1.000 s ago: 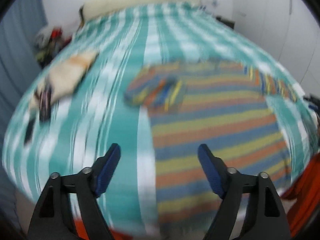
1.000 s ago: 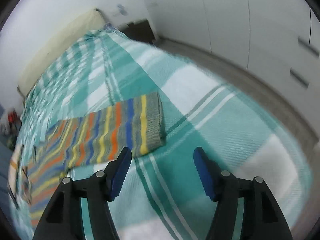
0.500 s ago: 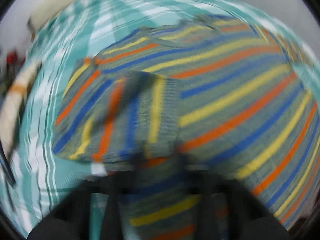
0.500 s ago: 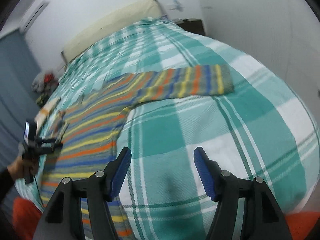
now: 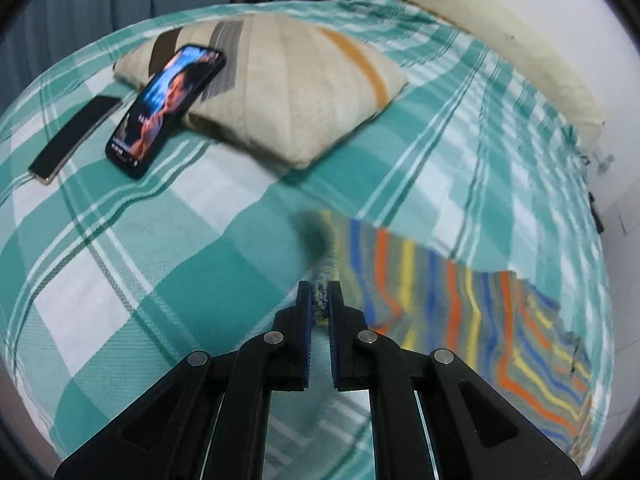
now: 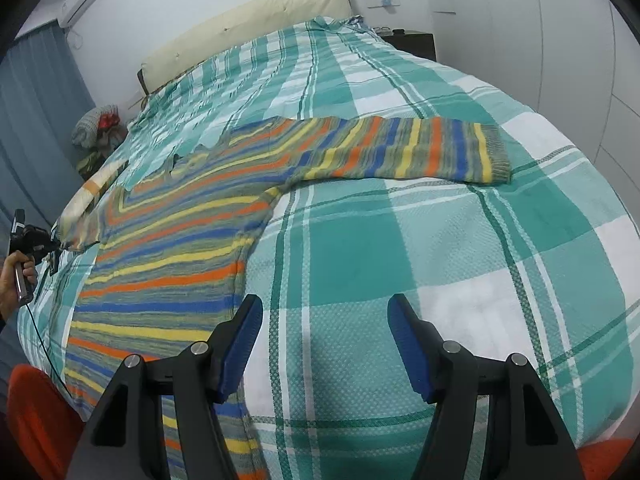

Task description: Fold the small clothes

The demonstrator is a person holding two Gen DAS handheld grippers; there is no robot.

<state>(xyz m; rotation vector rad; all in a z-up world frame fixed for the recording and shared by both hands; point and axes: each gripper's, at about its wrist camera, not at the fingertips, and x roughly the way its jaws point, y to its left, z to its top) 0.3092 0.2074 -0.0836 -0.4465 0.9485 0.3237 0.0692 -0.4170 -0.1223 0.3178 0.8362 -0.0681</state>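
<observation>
Left gripper (image 5: 319,294) jaws now closed on striped sweater (image 5: 460,304) cuff, sleeve unfolded and pulled outward

The left gripper (image 5: 319,292) points steeply down, its jaws closed on a grey knit cuff (image 5: 320,300) that pokes out toward 12 o'clock between the blue pads (image 5: 307,312). The right gripper (image 6: 324,344) hangs with jaws wide apart and nothing between them. In its view a hand (image 6: 18,276) at 9 o'clock grips the left gripper's handle.
</observation>
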